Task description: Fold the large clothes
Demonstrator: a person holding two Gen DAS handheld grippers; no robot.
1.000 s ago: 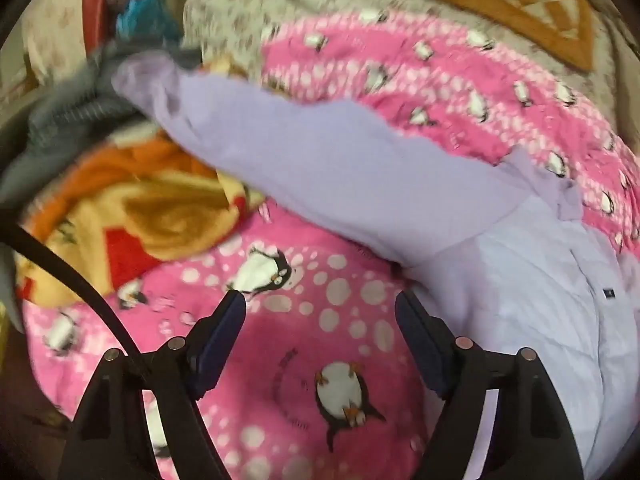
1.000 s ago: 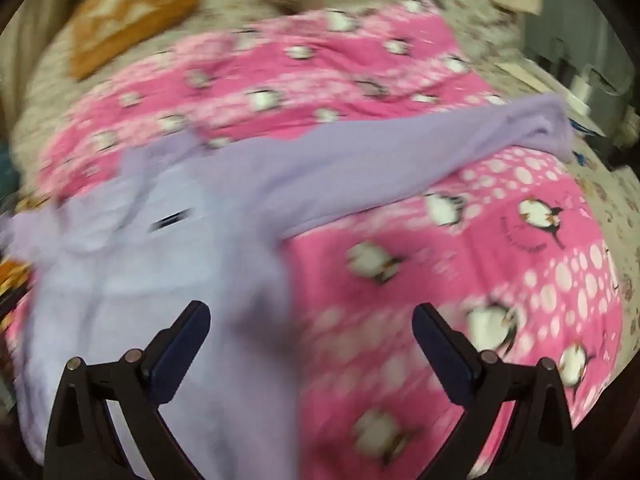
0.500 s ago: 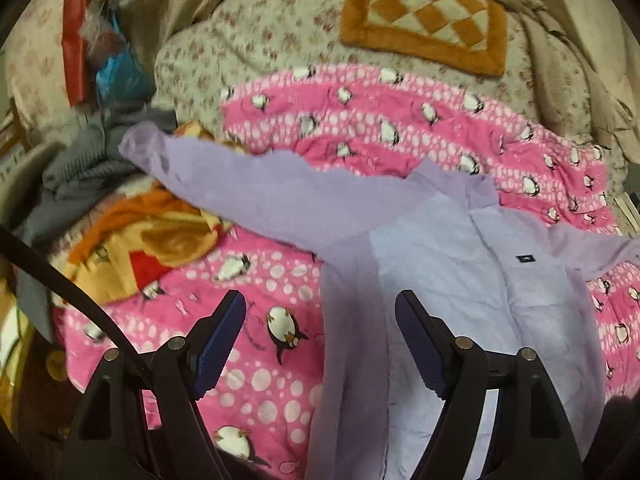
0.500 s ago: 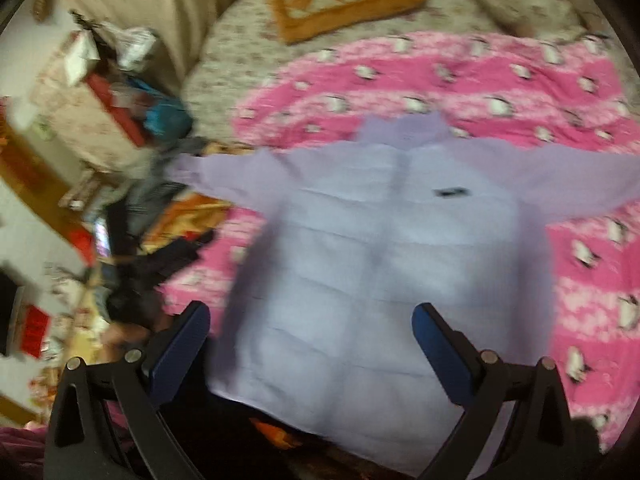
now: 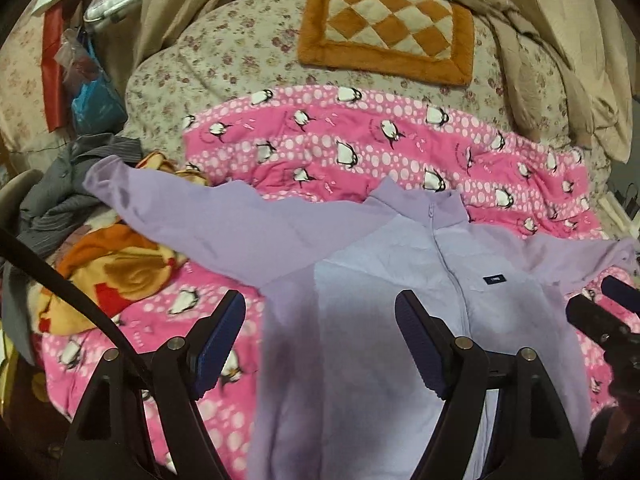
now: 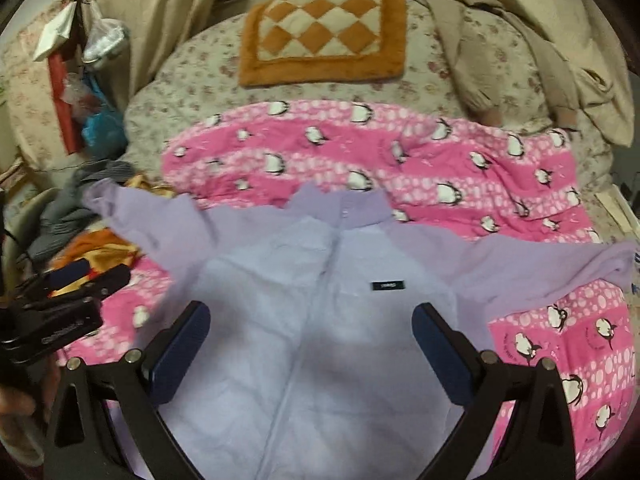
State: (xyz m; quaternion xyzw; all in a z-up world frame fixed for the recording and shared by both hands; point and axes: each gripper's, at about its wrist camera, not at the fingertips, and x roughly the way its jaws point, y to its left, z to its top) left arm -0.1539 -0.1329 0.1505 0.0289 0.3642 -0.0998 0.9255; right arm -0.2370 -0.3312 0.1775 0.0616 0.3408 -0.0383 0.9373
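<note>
garment: lilac zip-front padded jacket (image 6: pixel 304 320), centre frame, flat on pink penguin-print blanket (image 6: pixel 460 168), sleeves spread ready for folding
left gripper (image 5: pixel 320 340): released, empty, above hem
right gripper (image 6: pixel 310 354): released, empty, over torso

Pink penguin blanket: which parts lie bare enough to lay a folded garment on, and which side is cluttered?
Bare patches on the pink penguin blanket: the band between the lilac jacket collar and the checked orange cushion, and the corner below the jacket's right sleeve. Crowded: the left side, with the orange blanket and grey garment.
</note>
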